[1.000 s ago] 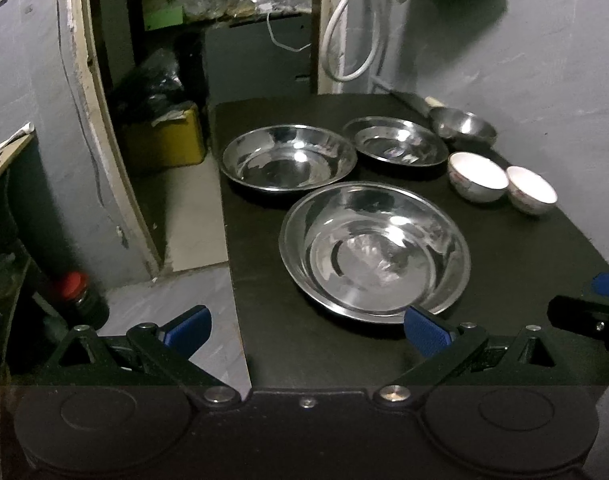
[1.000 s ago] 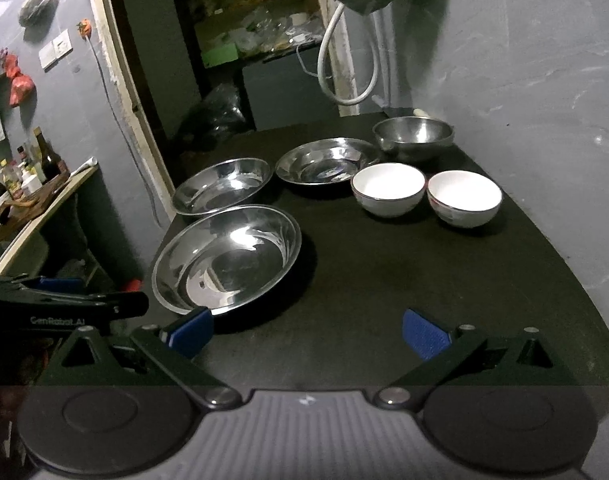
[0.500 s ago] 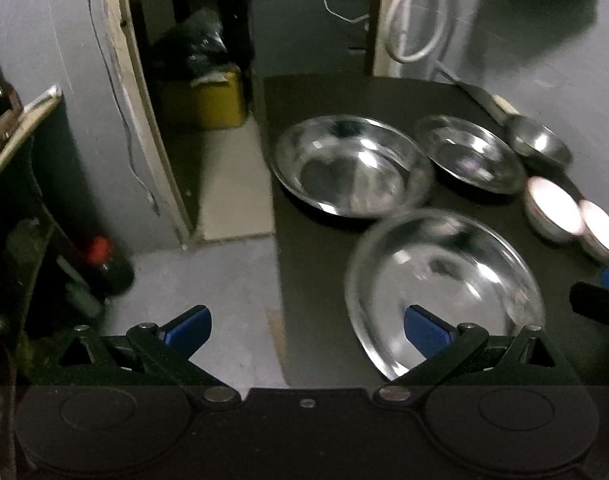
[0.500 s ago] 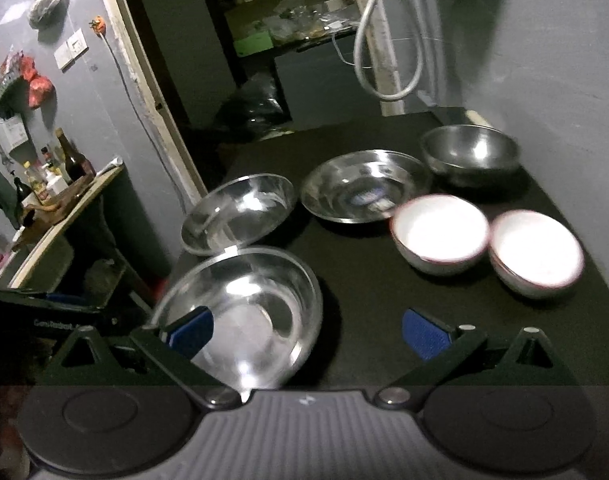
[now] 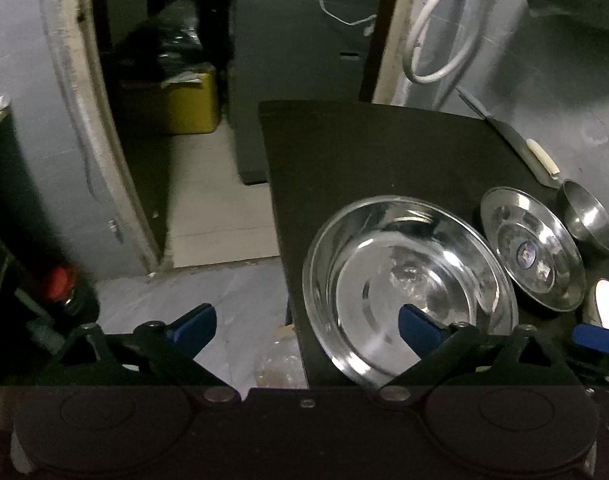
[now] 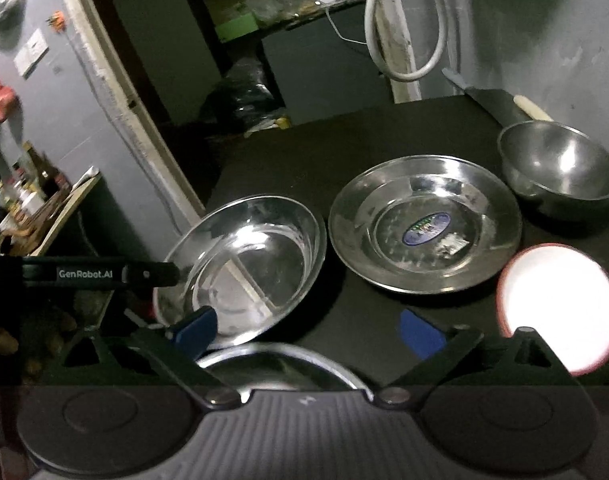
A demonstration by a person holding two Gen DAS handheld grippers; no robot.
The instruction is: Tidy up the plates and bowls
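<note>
On the black table (image 5: 364, 148) lie steel dishes. A deep steel plate (image 5: 408, 280) (image 6: 248, 264) sits near the table's left edge. A smaller stickered steel plate (image 5: 532, 256) (image 6: 424, 220) lies to its right, then a steel bowl (image 5: 590, 216) (image 6: 560, 172). A white bowl (image 6: 556, 304) (image 5: 608, 304) is at the right. The rim of the largest steel plate (image 6: 280, 356) shows just under my right gripper. My left gripper (image 5: 304, 326) is open, its right fingertip over the deep plate. My right gripper (image 6: 304, 326) is open and empty.
A knife with a pale handle (image 6: 532, 108) lies at the back right by the wall. A white hose (image 5: 436, 40) hangs above the table's back. Left of the table the floor drops away, with a yellow box (image 5: 188, 100) and a red-capped bottle (image 5: 60, 280).
Both grippers have moved forward over the table and lower. The largest plate has slid out of the left view and under the right gripper. Both grippers stay open.
</note>
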